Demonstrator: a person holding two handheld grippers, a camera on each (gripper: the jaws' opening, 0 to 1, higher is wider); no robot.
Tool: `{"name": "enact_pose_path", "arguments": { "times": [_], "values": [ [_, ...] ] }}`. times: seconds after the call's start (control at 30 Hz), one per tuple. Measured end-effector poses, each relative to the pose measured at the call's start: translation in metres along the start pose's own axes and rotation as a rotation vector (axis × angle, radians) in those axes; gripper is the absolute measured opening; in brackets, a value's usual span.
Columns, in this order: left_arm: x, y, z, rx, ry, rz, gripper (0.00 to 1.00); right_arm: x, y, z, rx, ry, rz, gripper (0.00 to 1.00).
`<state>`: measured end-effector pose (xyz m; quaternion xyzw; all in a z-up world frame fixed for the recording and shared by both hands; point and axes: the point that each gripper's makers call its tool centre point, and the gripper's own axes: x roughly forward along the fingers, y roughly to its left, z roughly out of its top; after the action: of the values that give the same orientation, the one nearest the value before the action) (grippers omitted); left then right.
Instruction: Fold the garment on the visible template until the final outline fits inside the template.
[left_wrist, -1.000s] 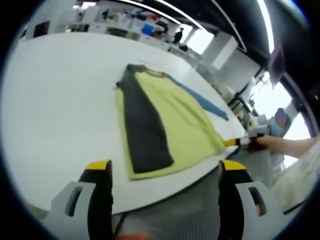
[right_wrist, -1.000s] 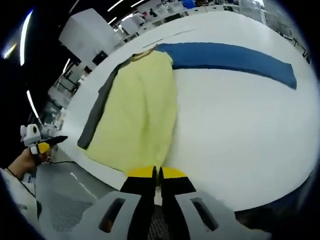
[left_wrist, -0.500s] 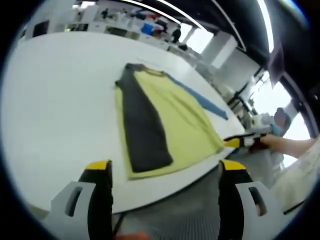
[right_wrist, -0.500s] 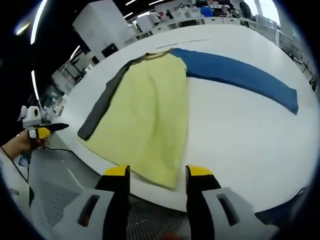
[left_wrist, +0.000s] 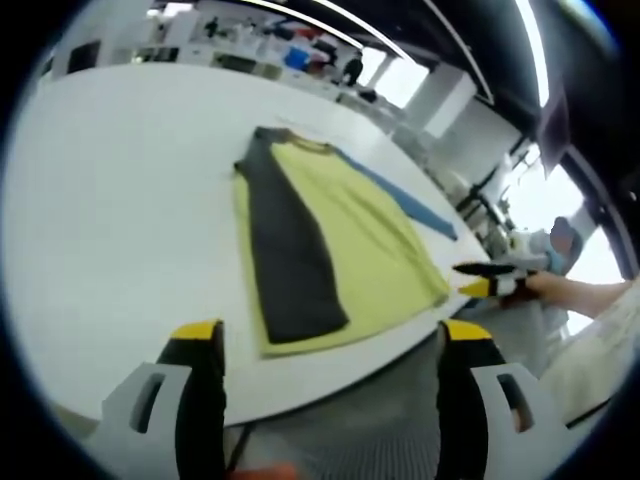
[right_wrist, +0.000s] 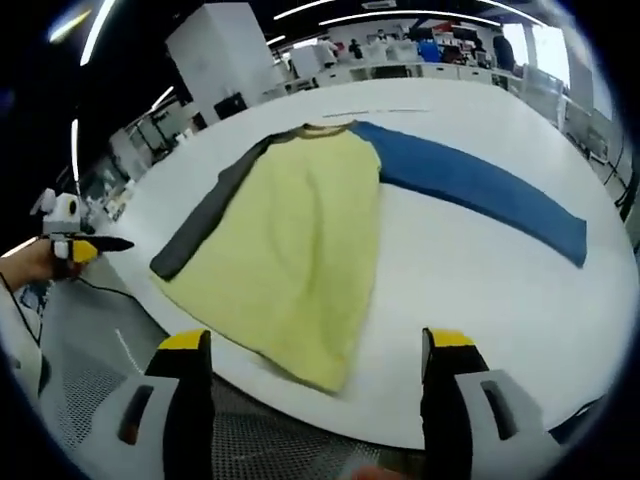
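Left claw (left_wrist: 330, 345): jaws wide apart, holding nothing, held off the near edge of the counter (left_wrist: 110, 220) and aimed across it. Yellow-tipped black jaws on grey bodies.

Right claw (right_wrist: 318, 350): jaws wide apart, holding nothing, poised off the counter edge just short of the shirt hem. In the left gripper view it shows at the right (left_wrist: 487, 279), gripped by a hand (left_wrist: 560, 290), tips apart.

Shirt (right_wrist: 290, 240): soft, pale yellow body, lying flat on the counter, long axis running from the hem at the near edge to the collar far away. Grey sleeve (right_wrist: 205, 220) folded along the body; blue sleeve (right_wrist: 480, 190) stretched outward.

Counter: smooth, white, rounded edge.
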<state>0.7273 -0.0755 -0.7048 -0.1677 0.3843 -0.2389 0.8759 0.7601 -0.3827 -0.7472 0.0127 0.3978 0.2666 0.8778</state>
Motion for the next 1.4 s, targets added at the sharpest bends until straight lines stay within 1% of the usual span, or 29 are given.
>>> {"name": "enact_pose_path", "arguments": {
  "times": [0.1, 0.2, 0.57, 0.7, 0.87, 1.1, 1.23, 1.37, 1.4],
  "values": [
    [0.0, 0.0, 0.0, 0.0, 0.001, 0.0, 0.84, -0.001, 0.004, 0.003, -0.015, -0.017, 0.011, 0.88],
    [0.001, 0.001, -0.001, 0.001, 0.002, -0.001, 0.84, 0.0, 0.004, 0.002, -0.022, -0.013, 0.01, 0.88],
    [0.003, -0.003, -0.002, 0.003, 0.005, -0.007, 0.84, -0.001, 0.004, 0.011, -0.032, -0.035, 0.01, 0.86],
    [0.003, -0.003, -0.001, 0.002, 0.002, -0.008, 0.84, -0.004, 0.006, 0.02, -0.044, -0.052, 0.011, 0.85],
    [0.006, -0.006, -0.001, 0.006, 0.006, -0.013, 0.84, -0.008, 0.011, 0.036, -0.055, -0.088, 0.017, 0.85],
    [0.012, -0.012, 0.001, 0.015, 0.008, -0.022, 0.84, -0.015, 0.022, 0.057, -0.075, -0.141, 0.028, 0.85],
    [0.017, -0.016, 0.002, 0.043, 0.02, -0.027, 0.83, -0.022, 0.029, 0.07, -0.091, -0.175, 0.036, 0.85],
    [0.023, -0.02, 0.001, 0.049, 0.029, -0.038, 0.83, -0.03, 0.038, 0.086, -0.109, -0.221, 0.061, 0.85],
    [0.025, -0.02, 0.001, 0.05, 0.029, -0.039, 0.83, -0.031, 0.04, 0.088, -0.111, -0.223, 0.064, 0.86]
  ]
}}
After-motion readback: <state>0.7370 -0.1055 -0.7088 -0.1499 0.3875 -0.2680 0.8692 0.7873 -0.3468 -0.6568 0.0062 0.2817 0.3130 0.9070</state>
